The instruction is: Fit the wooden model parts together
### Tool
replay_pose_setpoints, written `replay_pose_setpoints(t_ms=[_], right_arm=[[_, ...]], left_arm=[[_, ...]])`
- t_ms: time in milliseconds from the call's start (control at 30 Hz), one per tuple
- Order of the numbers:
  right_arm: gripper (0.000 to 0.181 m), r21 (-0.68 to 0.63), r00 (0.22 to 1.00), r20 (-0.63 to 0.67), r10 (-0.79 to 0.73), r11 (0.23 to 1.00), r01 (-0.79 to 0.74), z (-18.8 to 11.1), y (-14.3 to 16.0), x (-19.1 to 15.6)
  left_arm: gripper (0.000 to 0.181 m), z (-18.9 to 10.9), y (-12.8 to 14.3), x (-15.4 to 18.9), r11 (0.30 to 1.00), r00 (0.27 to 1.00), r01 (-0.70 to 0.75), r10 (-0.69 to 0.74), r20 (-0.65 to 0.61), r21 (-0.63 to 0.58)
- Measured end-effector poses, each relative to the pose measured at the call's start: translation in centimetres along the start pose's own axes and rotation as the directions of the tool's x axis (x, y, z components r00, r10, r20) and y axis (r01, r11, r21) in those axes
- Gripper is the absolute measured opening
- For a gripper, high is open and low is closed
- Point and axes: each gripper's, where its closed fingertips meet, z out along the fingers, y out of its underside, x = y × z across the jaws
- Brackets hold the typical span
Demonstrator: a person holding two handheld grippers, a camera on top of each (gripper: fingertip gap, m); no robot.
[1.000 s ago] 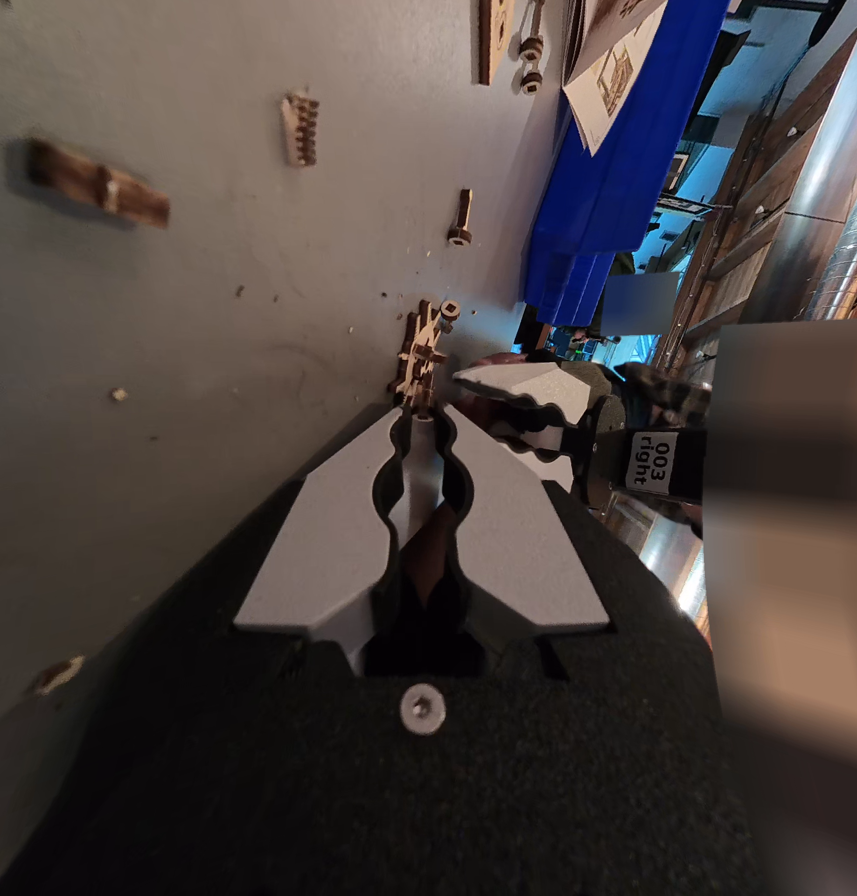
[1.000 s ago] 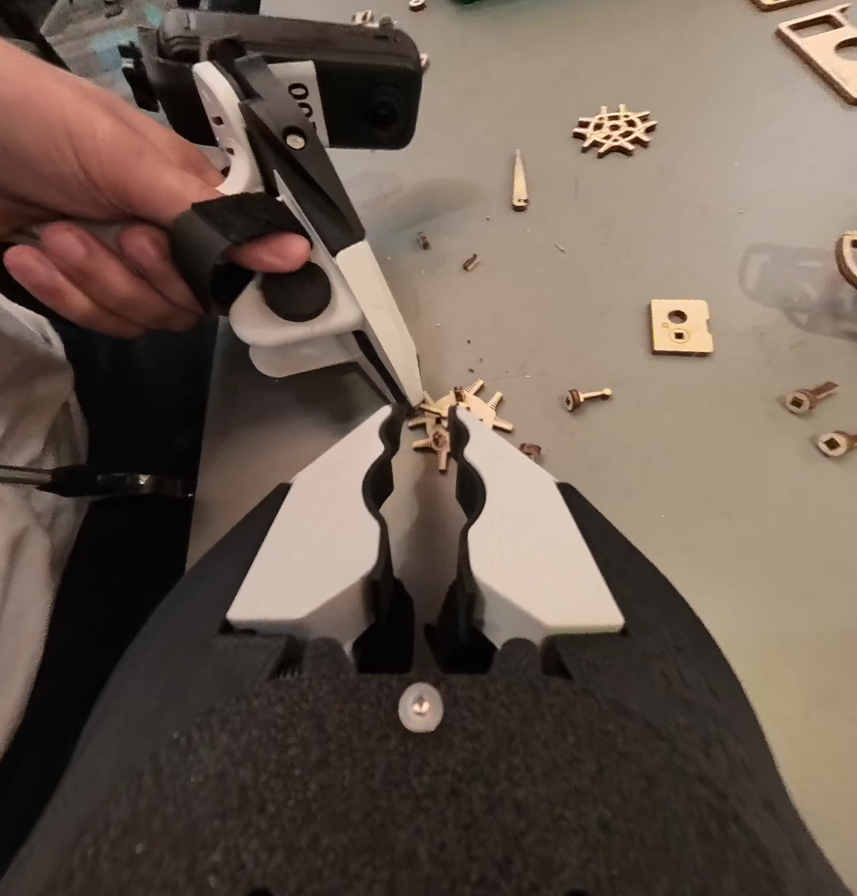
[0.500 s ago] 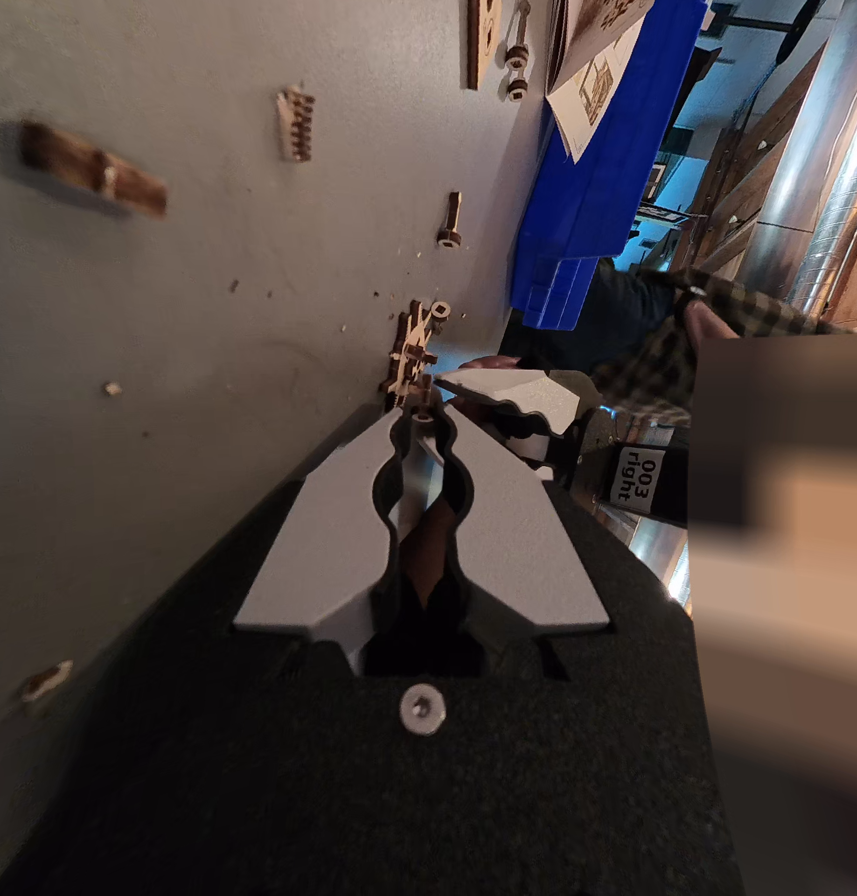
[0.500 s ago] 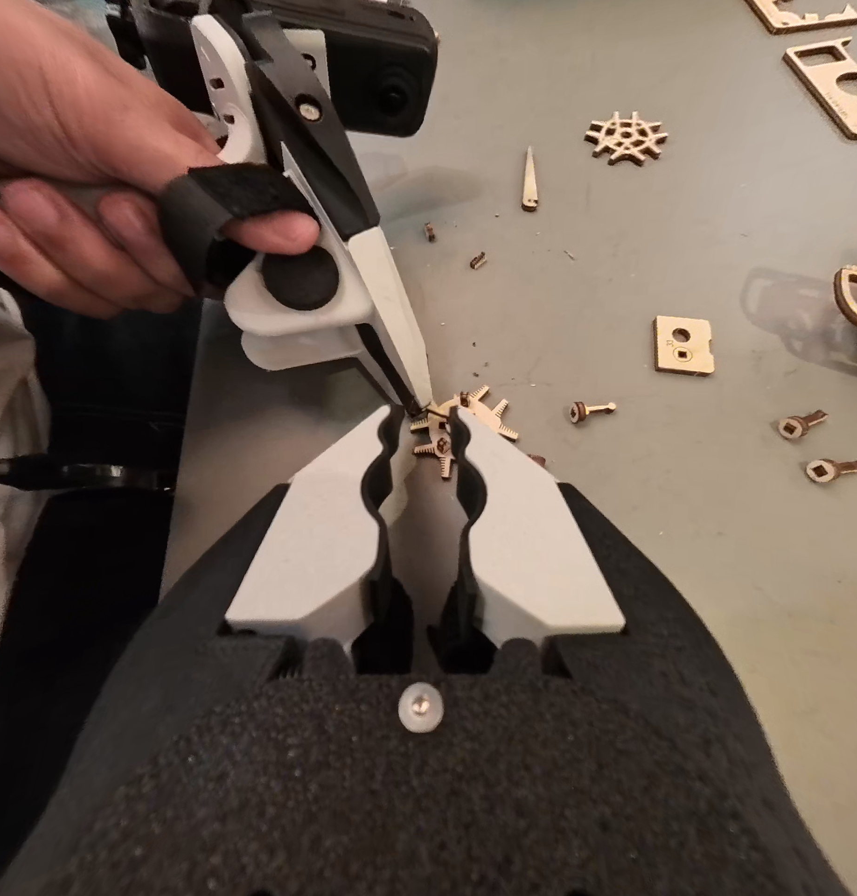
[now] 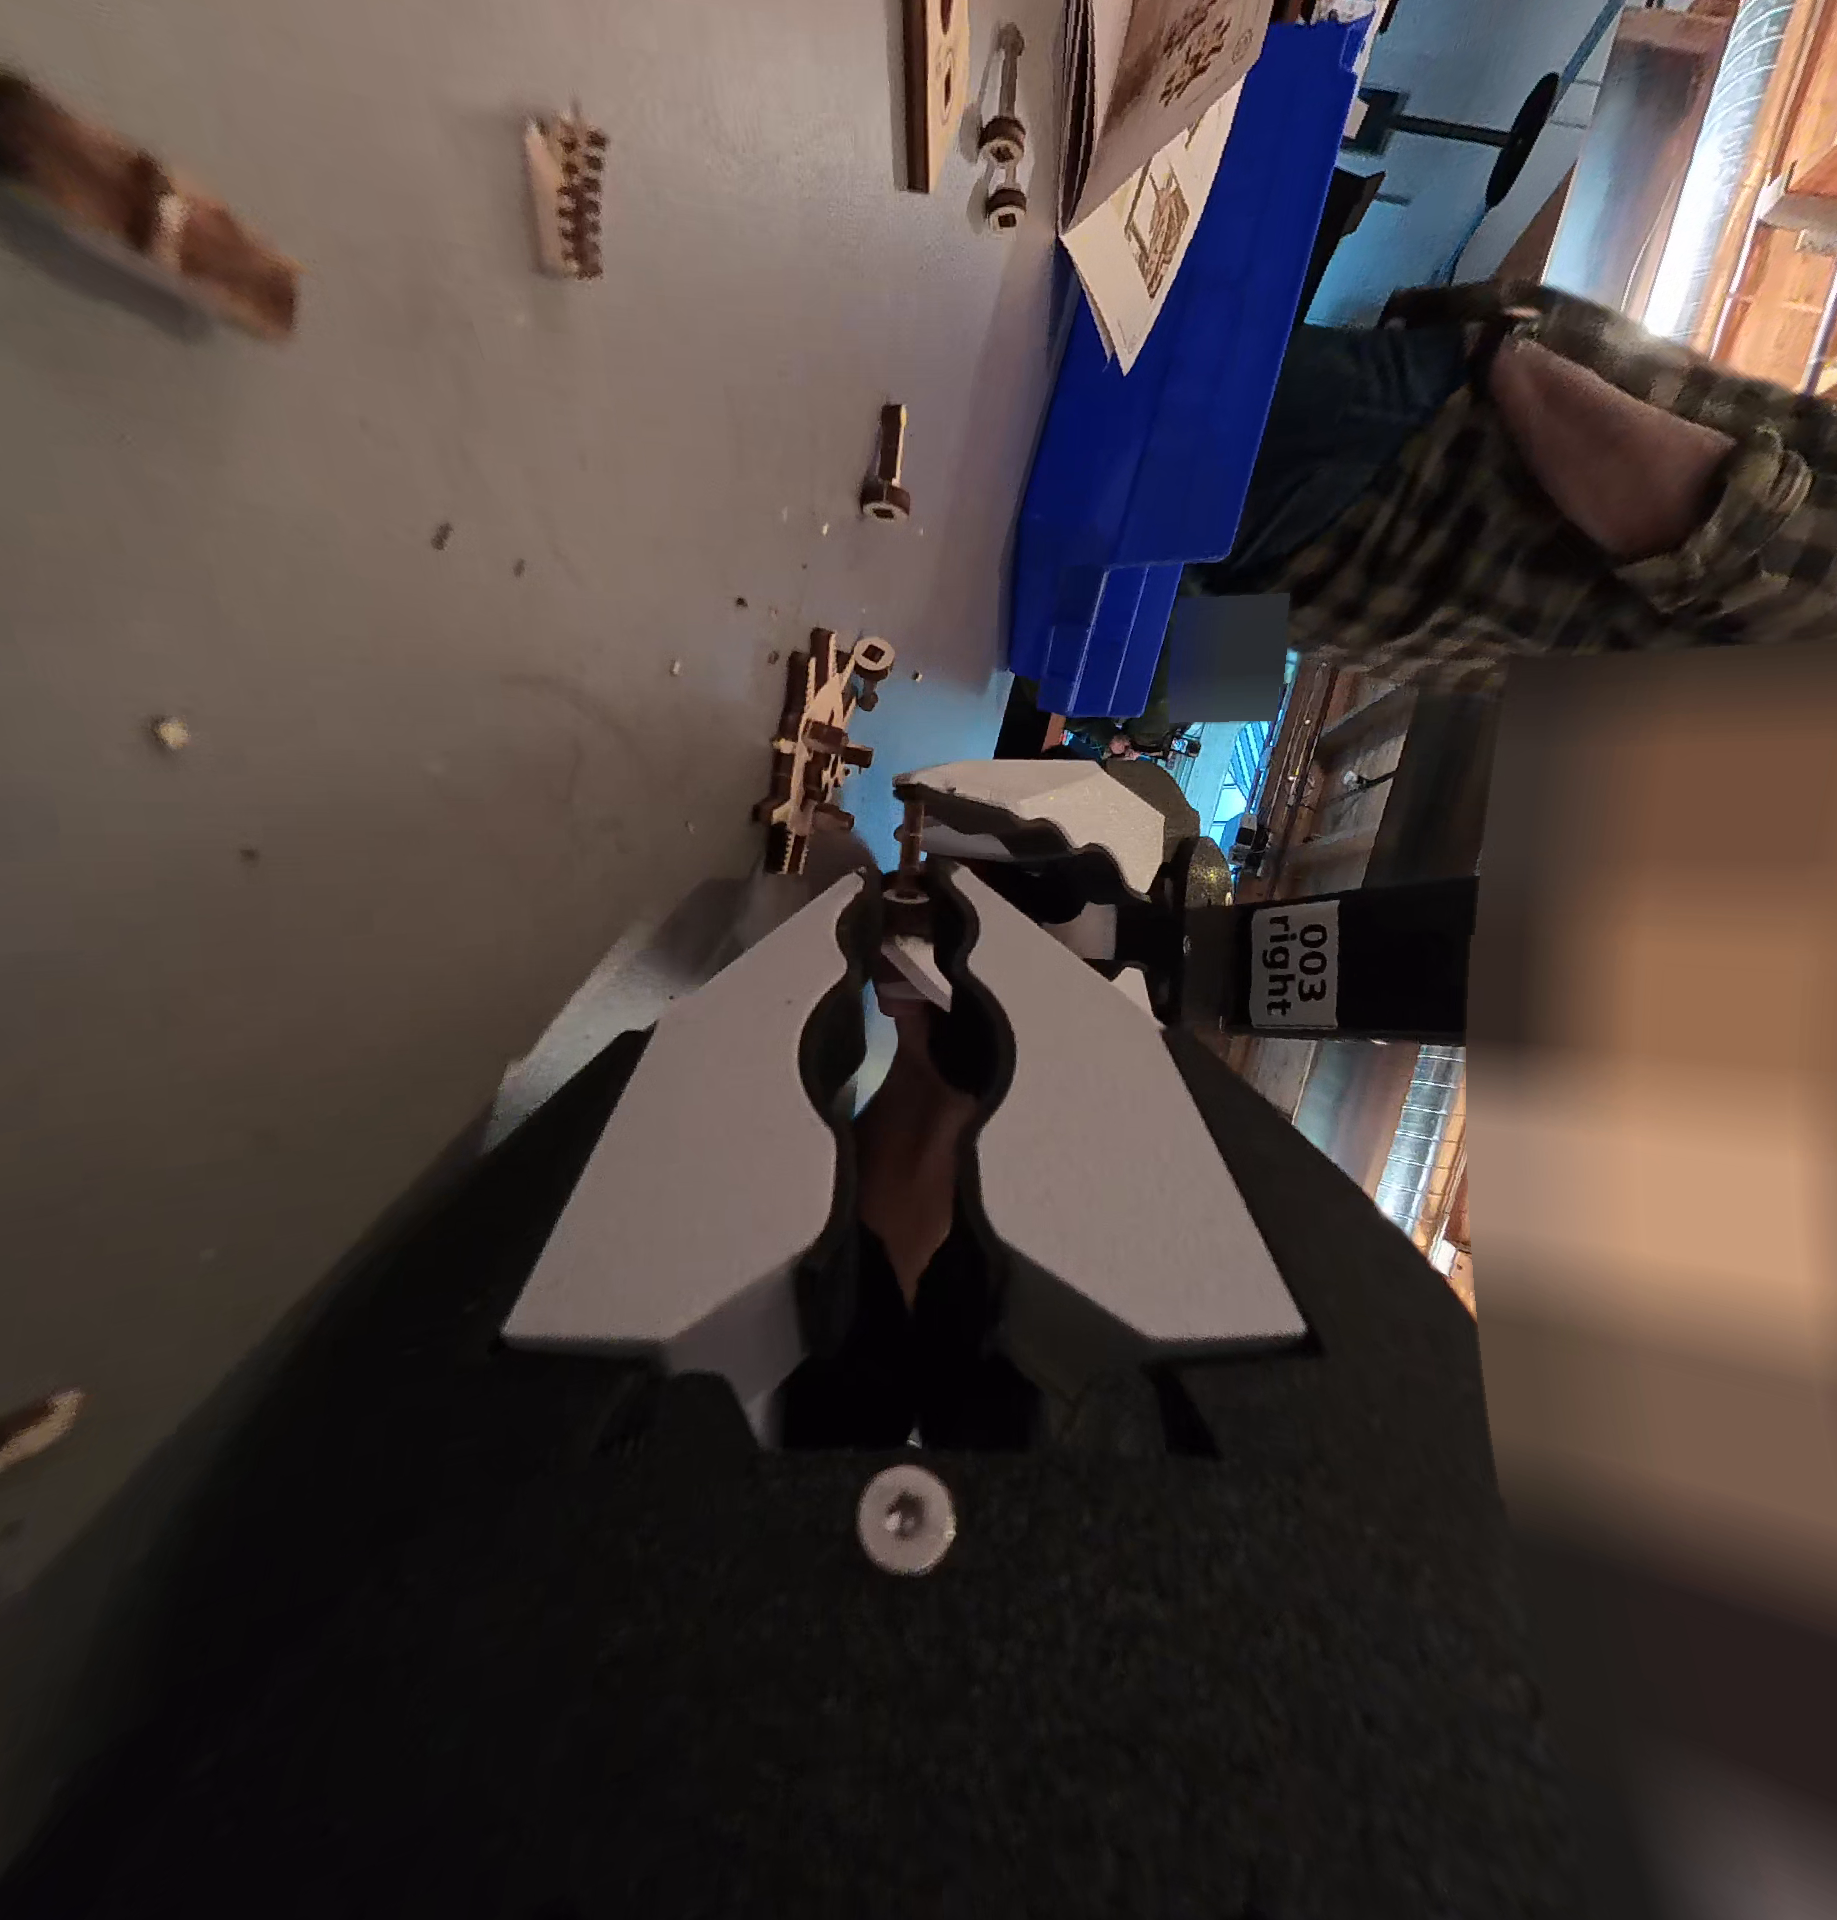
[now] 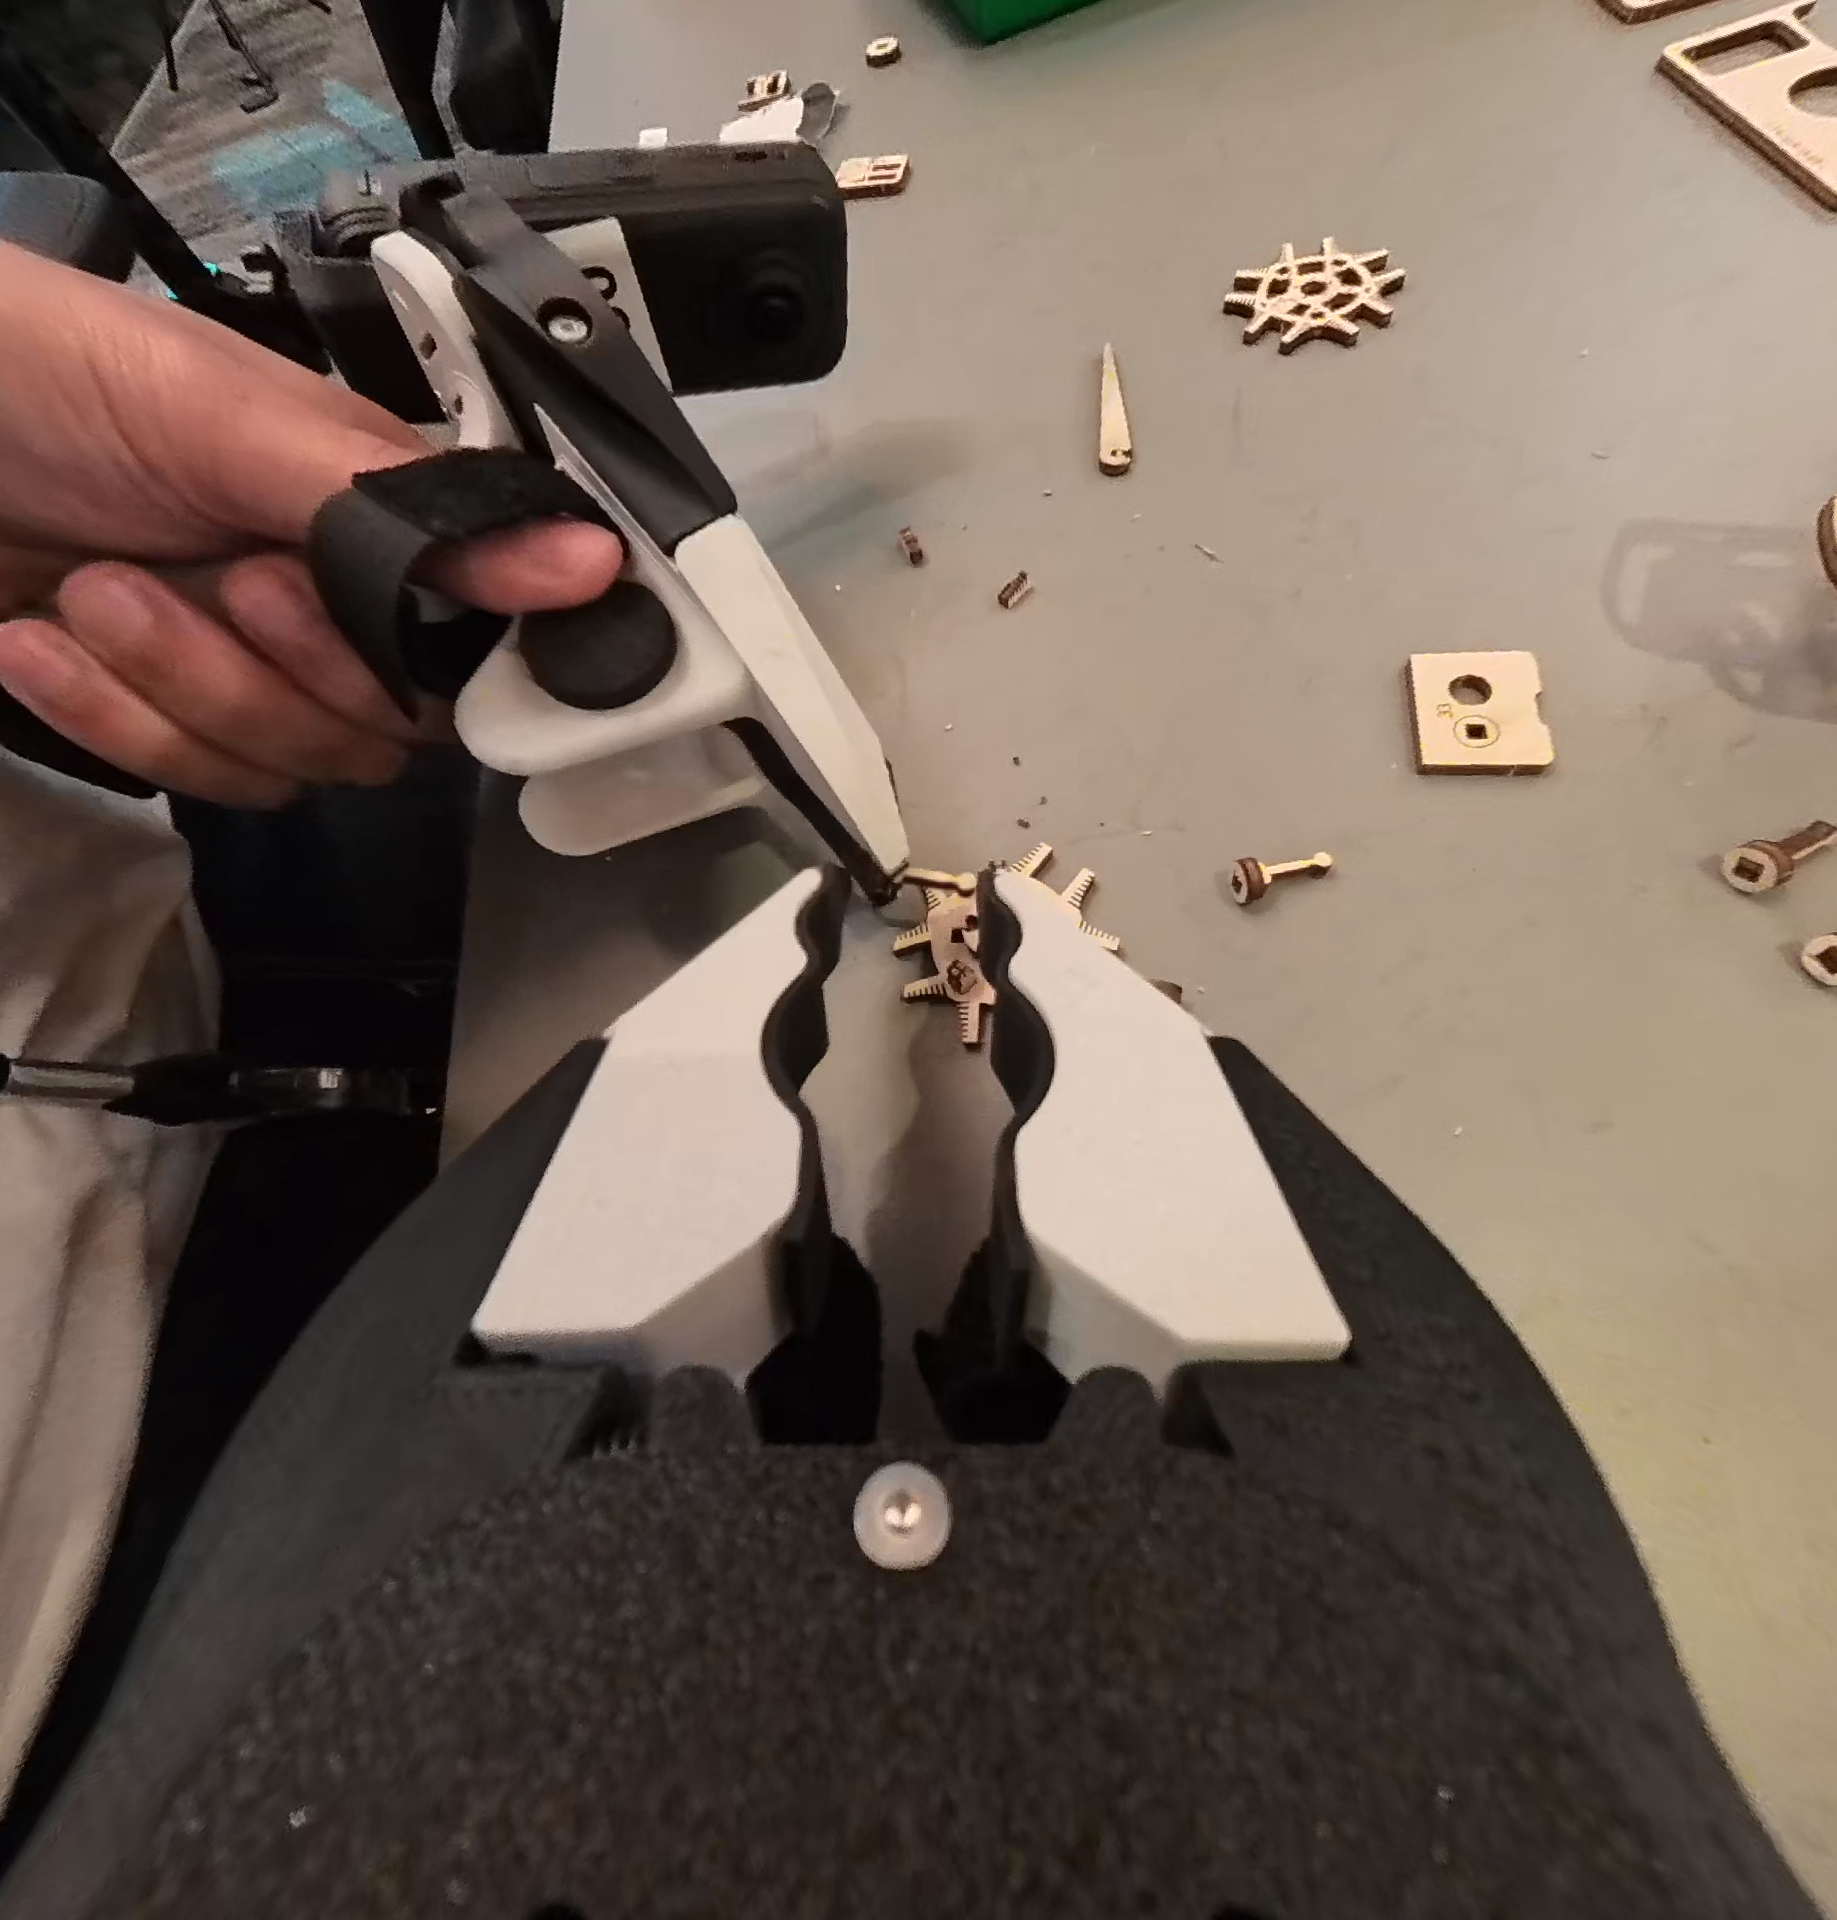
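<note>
A small wooden pin (image 6: 937, 881) is held in my left gripper (image 6: 890, 871), which is shut on its head; it also shows in the left wrist view (image 5: 908, 847) between my left gripper's tips (image 5: 906, 891). The pin hangs just above a toothed wooden gear (image 6: 950, 951) that lies flat on the grey table (image 6: 1309, 1143); the gear also shows in the left wrist view (image 5: 815, 764). My right gripper (image 6: 909, 883) is open, its fingers on either side of the gear and the pin's free end. In the left wrist view my right gripper (image 5: 909, 805) sits right by that end.
On the table to the right lie a spoked wheel (image 6: 1314, 296), a pointed stick (image 6: 1111, 410), a square plate (image 6: 1477, 712), another pin (image 6: 1278, 873) and short pegs (image 6: 1781, 857). A blue bin (image 5: 1153, 416) with a booklet (image 5: 1153, 156) stands at the table's far side. A person's hand (image 6: 166, 571) holds my left gripper. Both grippers' tips are close together, under 4 cm apart.
My left gripper has lifted a little with the pin, which now shows clear of the gear. My right gripper has stayed open, with its tips now beside the pin's free end.
</note>
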Motion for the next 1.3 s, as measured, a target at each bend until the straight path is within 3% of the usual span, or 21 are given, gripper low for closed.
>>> replay_pose_setpoints(t_ms=[200,333,600,700,1300], right_arm=[[0.019,0.001,1.0,-0.012,-0.003,1.0,0.003,0.0,0.0,0.1],[0.019,-0.019,0.999,-0.037,-0.01,1.0,0.009,0.1,0.3,0.4],[0.019,-0.075,0.996,-0.058,-0.062,0.996,0.058,0.6,0.9,0.5],[0.019,-0.081,0.996,-0.059,-0.062,0.995,0.057,0.7,1.0,0.6],[0.021,-0.098,0.995,-0.045,-0.089,0.992,0.084,0.9,1.2,0.2]], left_arm=[[0.006,-0.1,0.1,-0.1,1.0,1.0,-0.015,0.015,0.006,-0.012],[0.025,-0.4,0.0,-0.2,0.997,0.996,-0.078,0.078,0.035,-0.02],[0.03,-4.0,-1.6,0.3,0.911,0.893,-0.41,0.409,0.187,-0.04],[0.03,-5.0,-1.6,-0.1,0.88,0.852,-0.47,0.472,0.228,-0.065],[0.03,-4.1,0.3,-2.0,0.845,0.808,-0.504,0.535,0.247,-0.179]])
